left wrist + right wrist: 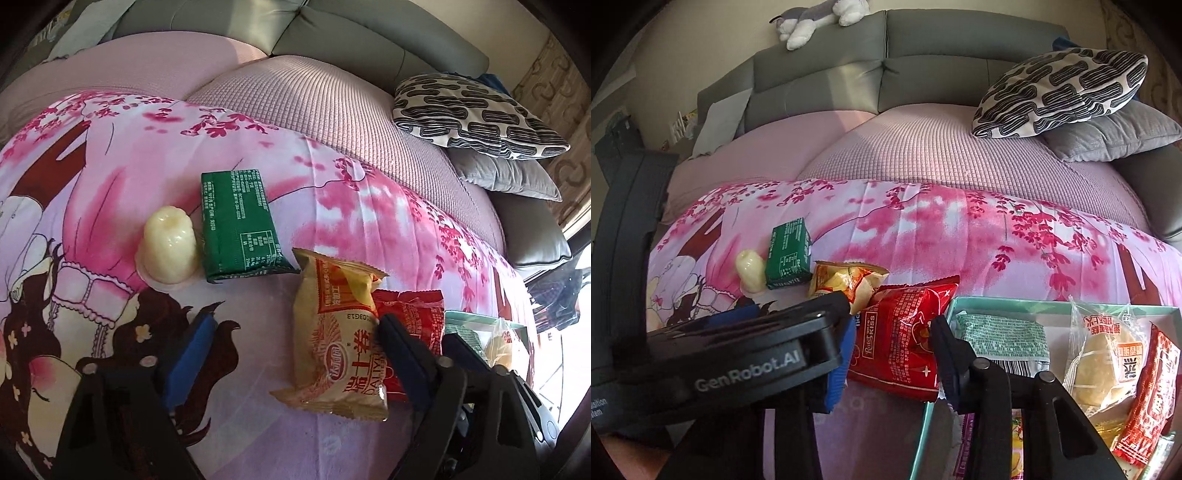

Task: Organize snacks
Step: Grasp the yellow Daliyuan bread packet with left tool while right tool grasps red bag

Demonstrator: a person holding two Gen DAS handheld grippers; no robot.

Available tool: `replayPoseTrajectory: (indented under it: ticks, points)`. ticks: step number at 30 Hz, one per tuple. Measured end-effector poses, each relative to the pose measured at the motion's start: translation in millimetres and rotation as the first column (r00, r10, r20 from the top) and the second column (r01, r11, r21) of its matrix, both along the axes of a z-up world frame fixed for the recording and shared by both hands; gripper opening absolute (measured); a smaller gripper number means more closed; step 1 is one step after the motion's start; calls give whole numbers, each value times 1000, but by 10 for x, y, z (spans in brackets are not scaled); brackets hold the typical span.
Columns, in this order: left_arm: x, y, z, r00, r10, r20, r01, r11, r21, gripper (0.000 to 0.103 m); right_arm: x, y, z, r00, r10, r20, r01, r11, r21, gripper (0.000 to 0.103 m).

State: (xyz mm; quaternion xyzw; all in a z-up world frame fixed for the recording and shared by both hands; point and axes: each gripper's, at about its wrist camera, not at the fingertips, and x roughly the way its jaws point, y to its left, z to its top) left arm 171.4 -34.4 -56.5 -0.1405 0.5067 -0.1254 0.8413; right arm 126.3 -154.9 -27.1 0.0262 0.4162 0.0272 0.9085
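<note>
My left gripper (291, 332) is open and low over the pink floral cloth, with a yellow snack packet (340, 339) lying between its fingers, against the right one. A red packet (413, 325) lies just right of it. My right gripper (890, 350) is open around the red packet (905, 339), which rests beside the teal box (1063, 304). The box holds several wrapped snacks. A green packet (240, 225) and a pale jelly cup (168, 243) lie further back on the cloth; both also show in the right wrist view, the packet (786, 258) beside the cup (750, 269).
The cloth covers a pink-sheeted sofa seat (332, 110). A patterned cushion (1060, 92) lies on a grey cushion (1115, 136) at the back right. A plush toy (816, 18) sits on the grey sofa back. The left gripper's body (731, 354) fills the right wrist view's lower left.
</note>
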Motion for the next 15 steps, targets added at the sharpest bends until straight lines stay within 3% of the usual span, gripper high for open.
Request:
replayPoseTrajectory:
  ticks: [7,15]
  points:
    - [-23,70,-2,1000,4,5,-4,999,-54,50,15,66,-14,1000,24,-8,-24,999,-21,45]
    - [-58,160,18,999,33,8,-32,998,-61,45,99,50,-51,999,2,-41,-2,1000,-12,45]
